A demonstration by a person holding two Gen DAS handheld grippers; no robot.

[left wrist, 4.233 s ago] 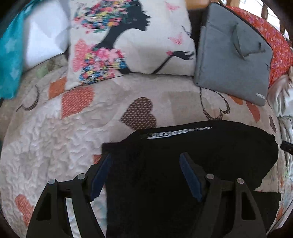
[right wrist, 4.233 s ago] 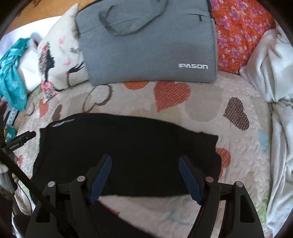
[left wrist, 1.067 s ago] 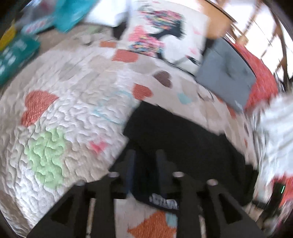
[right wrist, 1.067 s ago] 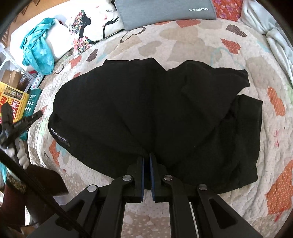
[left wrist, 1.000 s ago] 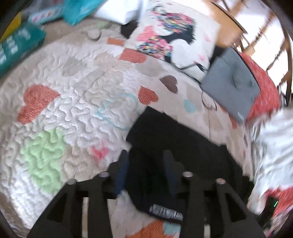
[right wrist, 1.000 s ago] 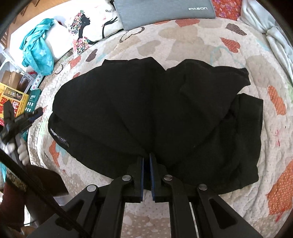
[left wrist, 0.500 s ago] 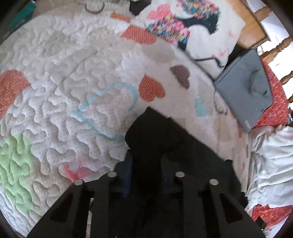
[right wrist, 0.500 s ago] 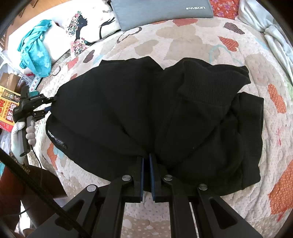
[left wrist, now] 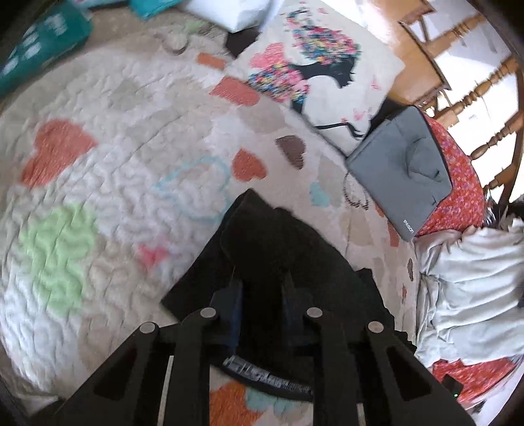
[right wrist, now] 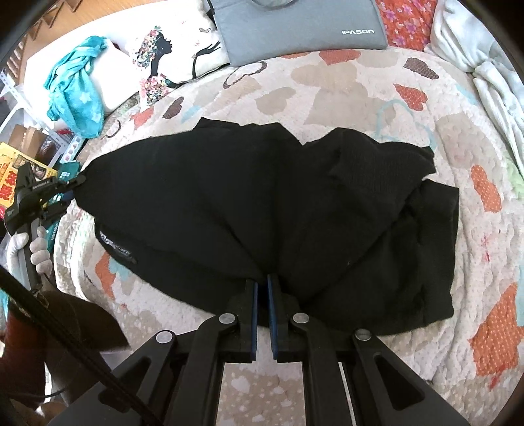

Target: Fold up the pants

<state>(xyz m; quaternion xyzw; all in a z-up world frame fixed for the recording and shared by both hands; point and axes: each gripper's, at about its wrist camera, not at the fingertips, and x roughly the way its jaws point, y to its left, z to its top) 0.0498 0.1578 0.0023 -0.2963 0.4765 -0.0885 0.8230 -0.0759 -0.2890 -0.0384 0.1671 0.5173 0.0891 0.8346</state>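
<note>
Black pants (right wrist: 229, 196) lie folded over on the heart-patterned quilt (right wrist: 360, 98), their white waistband label (right wrist: 116, 245) at the near left. My right gripper (right wrist: 262, 281) is shut on the near edge of the upper layer. At the far left my left gripper (right wrist: 70, 186), held by a gloved hand (right wrist: 36, 255), pinches the pants' left corner, which is drawn to a point. In the left wrist view the left gripper (left wrist: 262, 281) has black pants fabric (left wrist: 278, 242) bunched between its closing jaws.
A grey laptop bag (right wrist: 294, 26) and a printed pillow (right wrist: 163, 59) lean at the back of the bed. A teal cloth (right wrist: 75, 95) lies at the back left, a pale blanket (right wrist: 491, 65) on the right. Boxes (right wrist: 9, 177) stand beyond the left edge.
My left gripper came in to the pants' left corner, closed on it and pulled the upper layer taut. My right gripper stayed shut on the near edge.
</note>
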